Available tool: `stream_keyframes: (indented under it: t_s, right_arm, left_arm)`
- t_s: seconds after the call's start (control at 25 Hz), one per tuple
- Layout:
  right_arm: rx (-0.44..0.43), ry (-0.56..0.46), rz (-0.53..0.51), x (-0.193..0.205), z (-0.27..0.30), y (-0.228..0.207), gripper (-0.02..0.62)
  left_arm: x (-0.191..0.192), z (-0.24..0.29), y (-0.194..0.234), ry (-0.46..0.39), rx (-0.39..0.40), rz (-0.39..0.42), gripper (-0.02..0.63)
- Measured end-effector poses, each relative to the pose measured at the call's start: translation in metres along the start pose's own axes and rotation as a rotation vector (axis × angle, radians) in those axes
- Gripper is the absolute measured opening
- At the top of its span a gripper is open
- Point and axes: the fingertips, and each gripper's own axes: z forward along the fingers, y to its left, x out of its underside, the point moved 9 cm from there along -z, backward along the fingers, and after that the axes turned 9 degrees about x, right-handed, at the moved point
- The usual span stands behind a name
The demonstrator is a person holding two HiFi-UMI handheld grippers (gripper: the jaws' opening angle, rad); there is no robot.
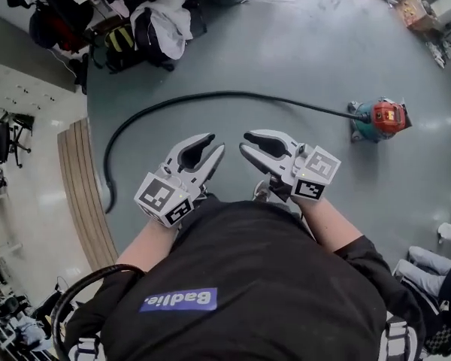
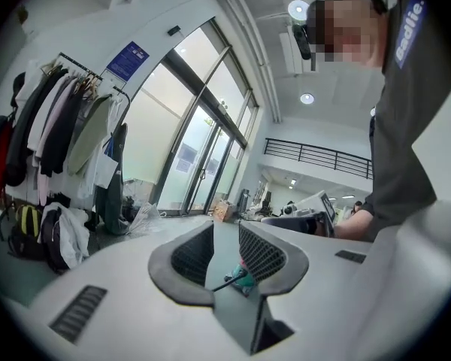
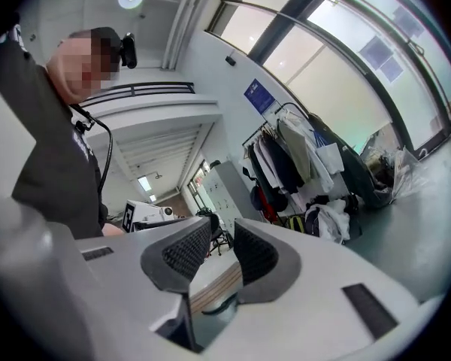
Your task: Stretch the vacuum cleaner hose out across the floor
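Vacuum hose (image 1: 210, 94) is lying on the grey floor (image 1: 301, 43) in a long black curve. One end is joining the red and teal vacuum cleaner (image 1: 381, 119) at the right. The hose is arcing leftward, then bending down, and its free end is resting just beside a strip of wooden flooring (image 1: 83, 194).

A person in a black top is holding both grippers up in front of the chest, well apart from the hose. The left gripper (image 1: 215, 143) is sitting just beside the right gripper (image 1: 245, 142), tips pointing toward each other. Each gripper's jaws are standing a narrow gap apart, with nothing between them and nothing in their grasp.

Coats are hanging on a rack (image 3: 293, 156) at the far side of the room, with bags piled beneath.
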Motion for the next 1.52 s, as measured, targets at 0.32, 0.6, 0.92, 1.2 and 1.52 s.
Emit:
stream_keyframes:
  t_s: [0.32, 0.6, 0.92, 1.2, 1.52]
  right_arm:
    - [0.016, -0.052, -0.010, -0.007, -0.098, -0.026, 0.007]
    - [0.044, -0.039, -0.120, -0.017, -0.090, 0.010, 0.006]
    - [0.040, 0.010, -0.243, -0.023, -0.056, 0.032, 0.006]
    - [0.002, 0.045, -0.240, -0.011, -0.033, 0.049, 0.005]
    - [-0.003, 0.065, -0.266, -0.005, -0.031, 0.062, 0.005]
  left_arm:
    - [0.000, 0.069, -0.069, 0.062, 0.084, 0.008, 0.009]
    - [0.000, 0.074, -0.076, 0.074, 0.157, 0.024, 0.008]
    - [0.003, 0.033, -0.063, 0.035, 0.075, 0.051, 0.008]
    - [0.004, 0.003, -0.069, 0.034, 0.048, 0.095, 0.008]
    - [0.009, -0.007, -0.081, 0.049, 0.040, 0.135, 0.008]
